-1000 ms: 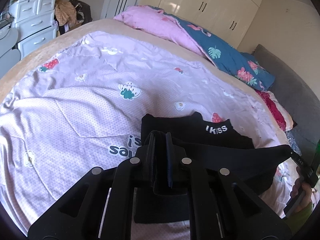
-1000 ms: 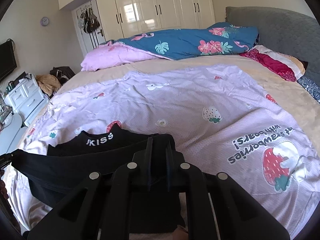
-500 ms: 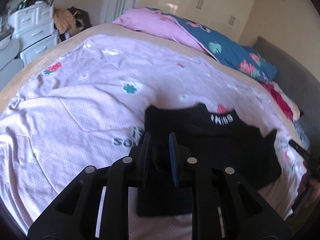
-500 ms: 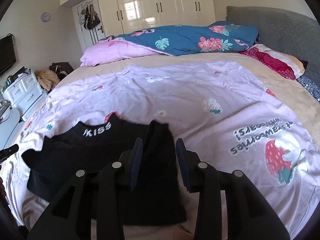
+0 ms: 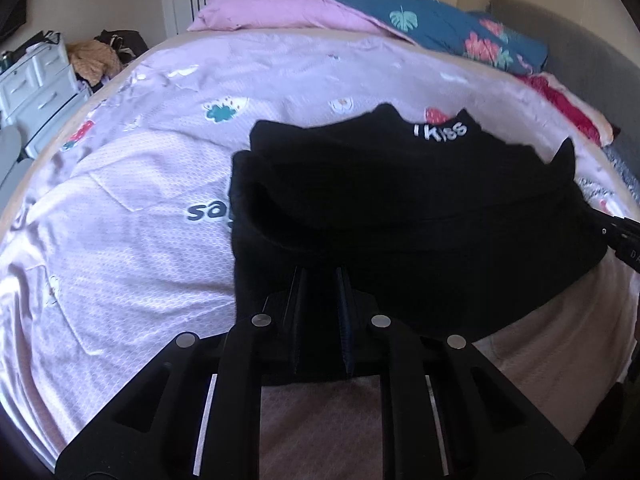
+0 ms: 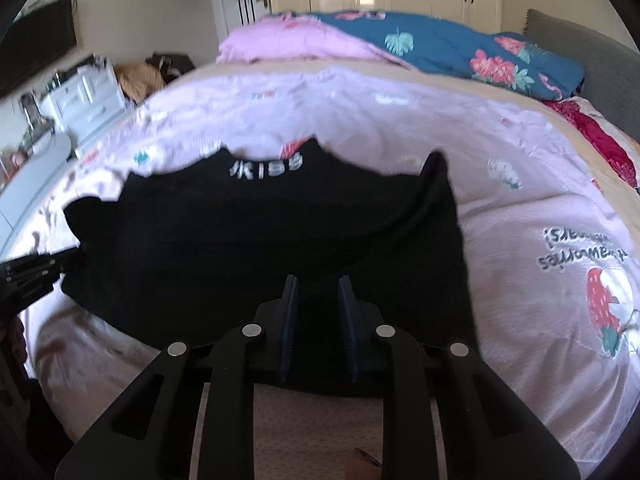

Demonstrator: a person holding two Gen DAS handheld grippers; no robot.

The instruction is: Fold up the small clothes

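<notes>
The black top [image 5: 400,208] lies folded flat near the bed's [image 5: 120,240] near edge, with clear bedding beyond. The left gripper [image 5: 321,280] is slightly parted over its hem. The right gripper [image 6: 316,284] has just been narrowing and pinches nothing.

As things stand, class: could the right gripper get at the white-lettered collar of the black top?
Probably yes. The right gripper hangs over the near hem of the black top, and the collar lies straight ahead at the far edge. Only flat black cloth lies between; the left gripper sits off to the side.
</notes>
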